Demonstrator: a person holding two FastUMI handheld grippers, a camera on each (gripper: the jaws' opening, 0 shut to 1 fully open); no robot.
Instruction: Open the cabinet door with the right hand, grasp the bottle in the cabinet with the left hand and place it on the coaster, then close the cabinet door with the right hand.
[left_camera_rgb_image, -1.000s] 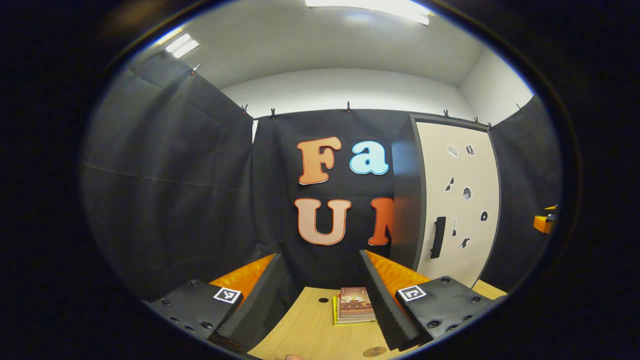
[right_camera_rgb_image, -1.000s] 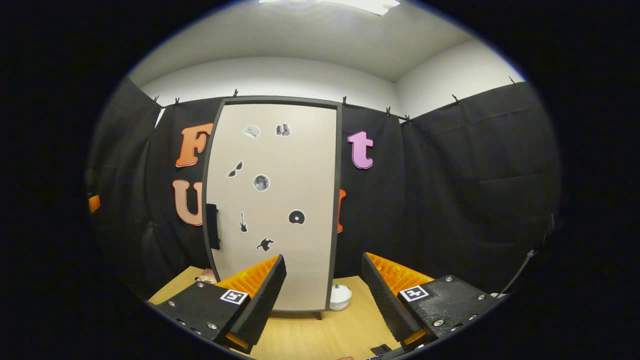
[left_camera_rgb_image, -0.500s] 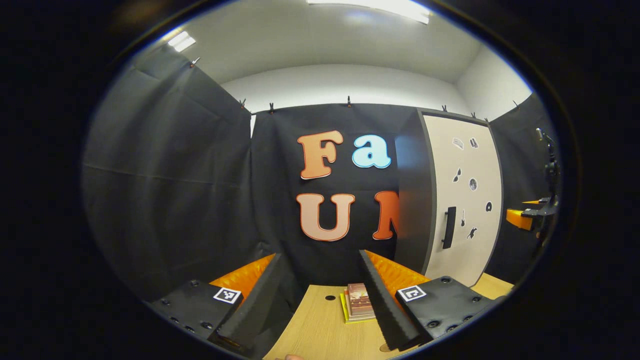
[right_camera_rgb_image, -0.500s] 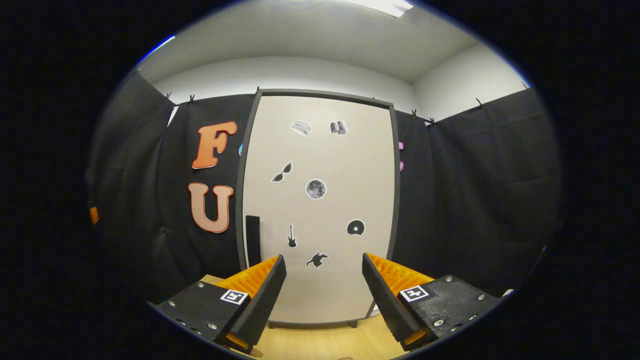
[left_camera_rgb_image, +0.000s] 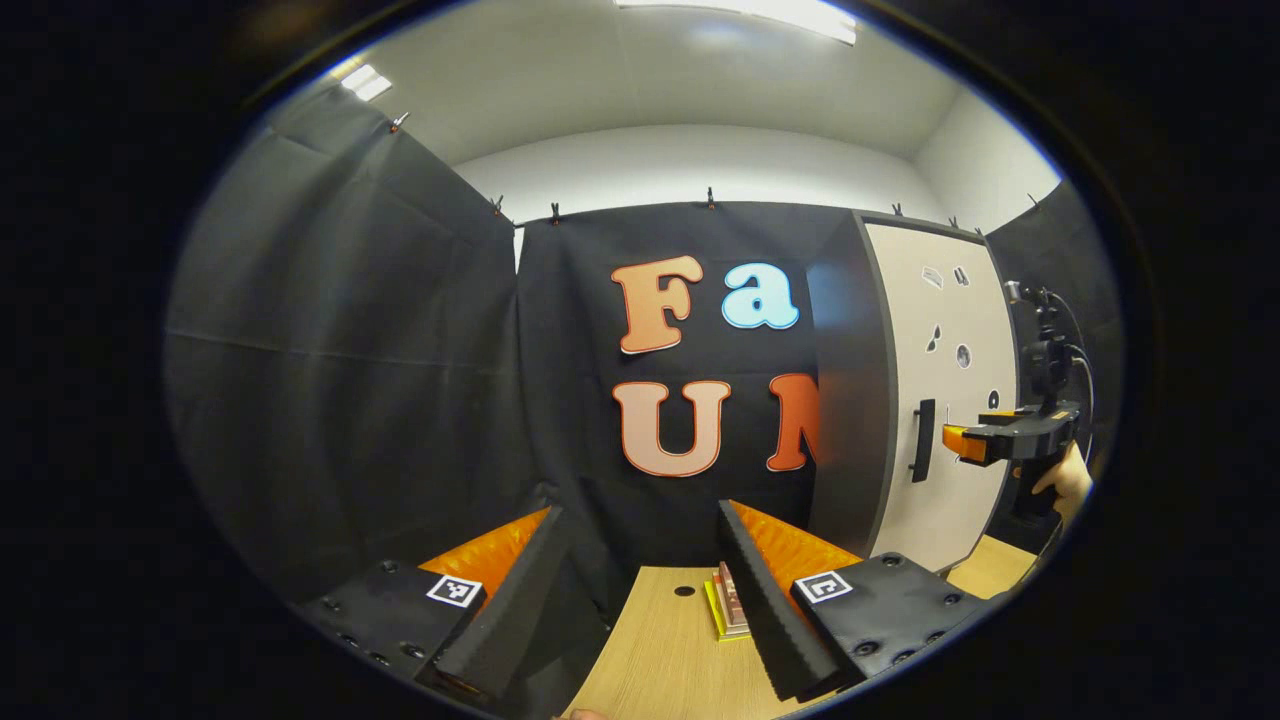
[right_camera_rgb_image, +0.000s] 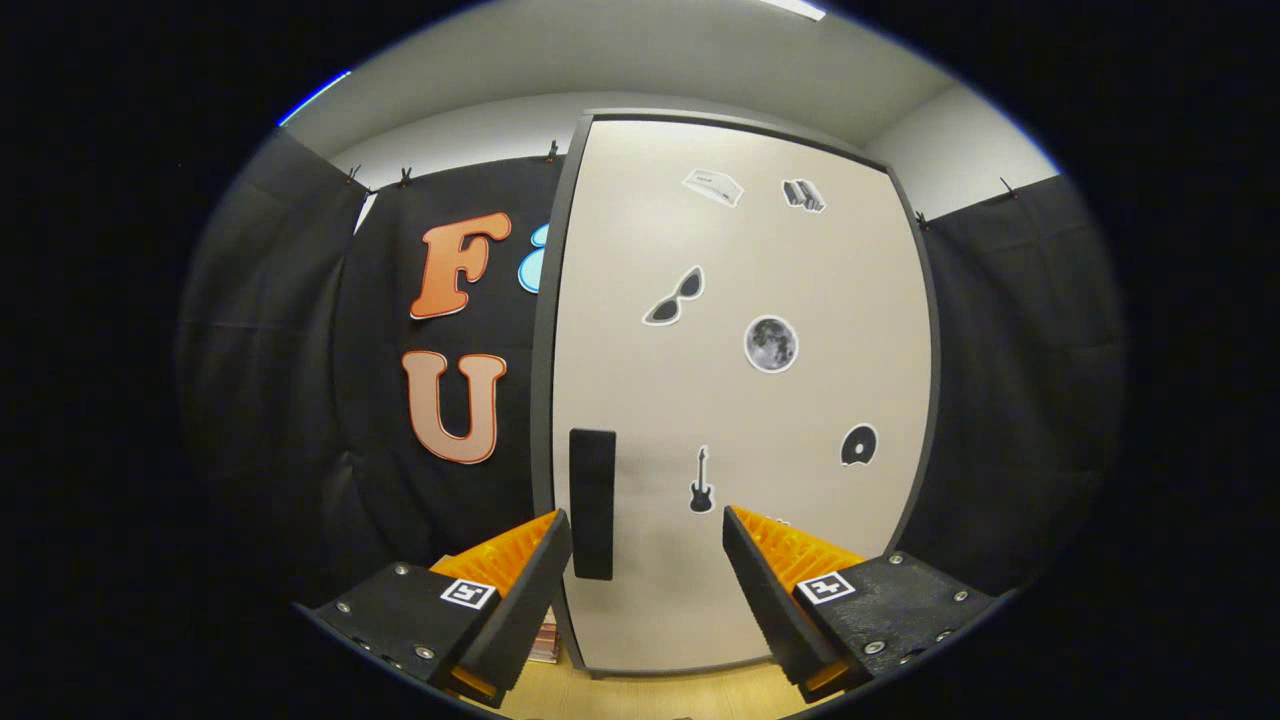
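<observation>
The cabinet is a tall dark box whose beige door is closed and dotted with small stickers. Its black vertical handle sits near the door's left edge, close in front of my right gripper, which is open and apart from it. In the left gripper view the cabinet stands at the right with its handle, and the right gripper hovers just right of the handle, held by a hand. My left gripper is open over the table with nothing between its fingers. The bottle is hidden behind the door.
A wooden table runs under both grippers. A small stack of books lies on it left of the cabinet, partly behind my left gripper's right finger. A small dark hole marks the tabletop. Black cloth walls close the booth.
My right gripper has moved forward toward the cabinet door, so the door and handle loom larger. The left gripper has turned left a little; the right gripper and hand came into its view.
</observation>
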